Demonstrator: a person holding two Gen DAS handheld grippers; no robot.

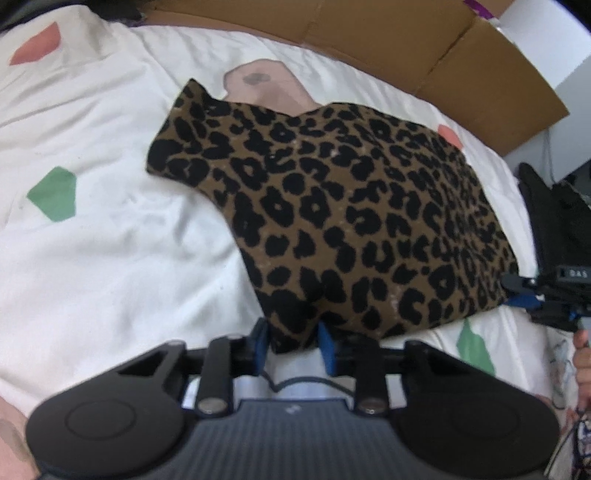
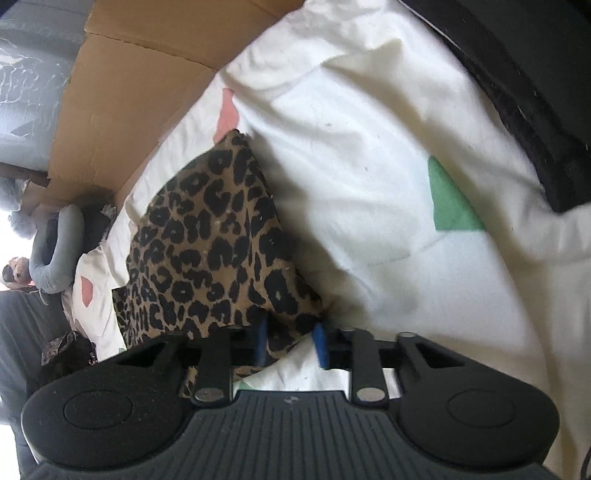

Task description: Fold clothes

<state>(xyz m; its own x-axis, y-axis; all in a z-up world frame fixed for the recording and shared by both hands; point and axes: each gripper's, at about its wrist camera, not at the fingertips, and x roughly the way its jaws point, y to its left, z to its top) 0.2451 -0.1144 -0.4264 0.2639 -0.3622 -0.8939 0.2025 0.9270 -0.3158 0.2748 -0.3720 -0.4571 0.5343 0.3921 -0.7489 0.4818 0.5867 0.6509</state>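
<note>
A brown and black leopard-print garment (image 1: 351, 206) lies partly folded on a white bed cover (image 1: 110, 240). My left gripper (image 1: 291, 341) is shut on the garment's near corner, with cloth bunched between its blue pads. In the left wrist view the right gripper (image 1: 524, 295) shows at the garment's right corner. The right wrist view shows the same garment (image 2: 207, 251) rising away from my right gripper (image 2: 290, 341), whose blue pads pinch a corner of it. The cloth hides the fingertips of both grippers.
The white bed cover (image 2: 369, 147) bears green and pink patches. Flattened brown cardboard (image 1: 369, 33) lies along the far side of the bed. Dark objects (image 2: 535, 92) sit at the bed's edge. A hand (image 1: 581, 354) holds the right gripper.
</note>
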